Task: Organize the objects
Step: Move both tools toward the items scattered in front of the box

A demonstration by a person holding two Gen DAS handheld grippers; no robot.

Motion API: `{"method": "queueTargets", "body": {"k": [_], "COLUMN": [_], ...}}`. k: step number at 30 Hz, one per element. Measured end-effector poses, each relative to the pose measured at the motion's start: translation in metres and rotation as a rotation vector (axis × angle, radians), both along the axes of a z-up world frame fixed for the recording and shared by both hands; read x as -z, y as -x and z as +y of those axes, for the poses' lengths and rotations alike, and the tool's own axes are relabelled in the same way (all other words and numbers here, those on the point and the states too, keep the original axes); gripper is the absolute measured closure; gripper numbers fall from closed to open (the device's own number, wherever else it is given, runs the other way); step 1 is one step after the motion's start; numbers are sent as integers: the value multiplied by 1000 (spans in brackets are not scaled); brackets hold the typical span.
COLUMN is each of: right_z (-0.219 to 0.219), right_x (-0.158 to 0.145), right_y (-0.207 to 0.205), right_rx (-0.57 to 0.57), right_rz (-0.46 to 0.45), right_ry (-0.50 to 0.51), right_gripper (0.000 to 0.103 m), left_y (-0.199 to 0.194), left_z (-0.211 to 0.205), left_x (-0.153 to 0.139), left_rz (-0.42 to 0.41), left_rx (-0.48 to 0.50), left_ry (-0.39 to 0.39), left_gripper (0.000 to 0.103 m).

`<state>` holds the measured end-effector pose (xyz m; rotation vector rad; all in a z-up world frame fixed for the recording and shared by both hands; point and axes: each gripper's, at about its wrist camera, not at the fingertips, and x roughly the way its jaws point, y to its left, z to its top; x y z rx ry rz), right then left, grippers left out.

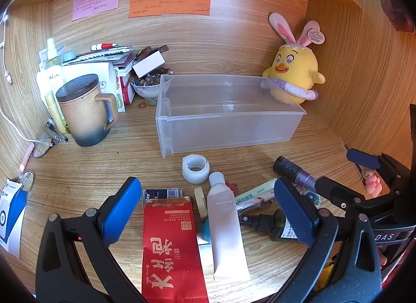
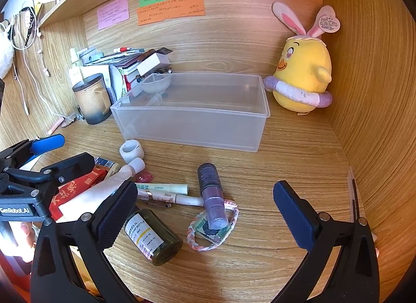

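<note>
A clear plastic bin stands empty at the middle of the wooden desk. In front of it lie a white tape roll, a red packet, a white tube, pens, a dark green pump bottle, a purple bottle and a braided bracelet. My left gripper hovers open above the packet and tube, holding nothing. My right gripper hovers open above the green bottle and purple bottle, also holding nothing. Each gripper shows at the edge of the other's view.
A brown lidded mug, a bowl of beads and a stack of books crowd the back left. A yellow plush chick sits at the back right. Wooden walls close in the back and both sides. Glasses lie at the left.
</note>
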<state>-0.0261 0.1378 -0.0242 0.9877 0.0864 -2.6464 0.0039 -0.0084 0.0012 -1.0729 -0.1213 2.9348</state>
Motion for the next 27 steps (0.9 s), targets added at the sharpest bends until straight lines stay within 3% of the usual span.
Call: {"method": "queueTargets", "body": {"k": [27], "right_z": [-3], "right_x": [-1], "right_y": [0], "right_rx": [-4], "right_rz": [-10], "right_ry": [4], "right_gripper": [0], "left_y": [0], "left_z": [4], "left_x": [0], "left_rz": [-27], "left_rx": [18], "left_ry": [-3], "left_gripper": [0]}}
